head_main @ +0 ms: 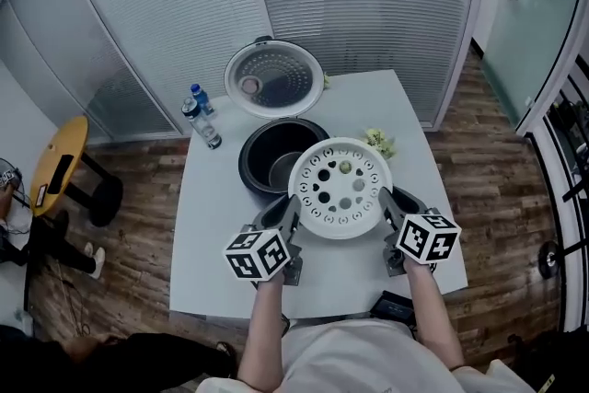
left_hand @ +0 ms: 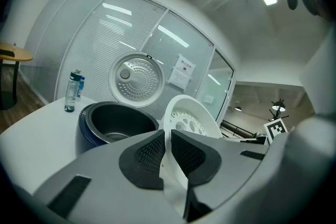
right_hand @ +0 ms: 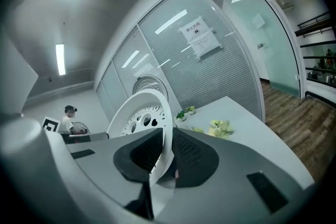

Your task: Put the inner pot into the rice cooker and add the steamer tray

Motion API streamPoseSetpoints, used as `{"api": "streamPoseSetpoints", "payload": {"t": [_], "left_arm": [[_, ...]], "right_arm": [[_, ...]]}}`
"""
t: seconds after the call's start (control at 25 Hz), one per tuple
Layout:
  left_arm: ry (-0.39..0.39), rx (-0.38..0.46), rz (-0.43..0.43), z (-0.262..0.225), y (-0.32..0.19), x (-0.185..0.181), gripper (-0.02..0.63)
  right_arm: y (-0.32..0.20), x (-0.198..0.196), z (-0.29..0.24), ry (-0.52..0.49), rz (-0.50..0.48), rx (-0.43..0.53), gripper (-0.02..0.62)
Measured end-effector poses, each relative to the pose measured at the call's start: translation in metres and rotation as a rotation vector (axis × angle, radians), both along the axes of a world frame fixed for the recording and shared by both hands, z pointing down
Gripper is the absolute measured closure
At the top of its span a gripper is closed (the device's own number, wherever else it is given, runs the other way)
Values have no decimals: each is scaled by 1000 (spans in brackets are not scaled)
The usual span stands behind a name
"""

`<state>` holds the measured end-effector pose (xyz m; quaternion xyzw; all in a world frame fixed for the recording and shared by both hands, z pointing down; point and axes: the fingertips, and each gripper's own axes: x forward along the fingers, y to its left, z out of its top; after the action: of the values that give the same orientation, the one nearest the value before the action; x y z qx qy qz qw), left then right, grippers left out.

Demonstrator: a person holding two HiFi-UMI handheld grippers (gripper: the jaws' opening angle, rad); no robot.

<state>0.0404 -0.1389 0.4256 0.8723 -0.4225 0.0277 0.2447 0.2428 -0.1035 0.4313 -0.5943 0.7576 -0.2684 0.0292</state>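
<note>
As left gripper (head_main: 287, 214) and right gripper (head_main: 386, 202) pinch its opposite edges, the steamer tray (head_main: 340, 189) (perforated) hangs at the rice cooker (head_main: 250, 154)'s near rim.

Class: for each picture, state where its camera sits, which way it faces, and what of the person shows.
Head view: on the person's head, facing steeply down at the table; forearms, left gripper and right gripper show.
Left gripper view: on the left gripper, facing along jaws shut on the steamer tray, toward the rice cooker.
Right gripper view: on the right gripper, facing along jaws shut on the tray, toward the glass wall.
Shared: all three show the tray.
</note>
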Motion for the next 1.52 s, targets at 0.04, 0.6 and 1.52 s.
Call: {"api": "streamPoseSetpoints", "payload": {"t": [0.04,0.6,1.52], "left_arm": [[-1,4,-11,-3,-1,-4,565],[-6,-7,-135,-17,-40,-83,565],[73,-6,-156,-15,-109,-119,566]], "right_arm": [[-4,-4,-3,-4,-10,4,528],[-66,-79,-25,-43,-123,19,534],[-137,-115,-33,-18,-141,19,535]]}}
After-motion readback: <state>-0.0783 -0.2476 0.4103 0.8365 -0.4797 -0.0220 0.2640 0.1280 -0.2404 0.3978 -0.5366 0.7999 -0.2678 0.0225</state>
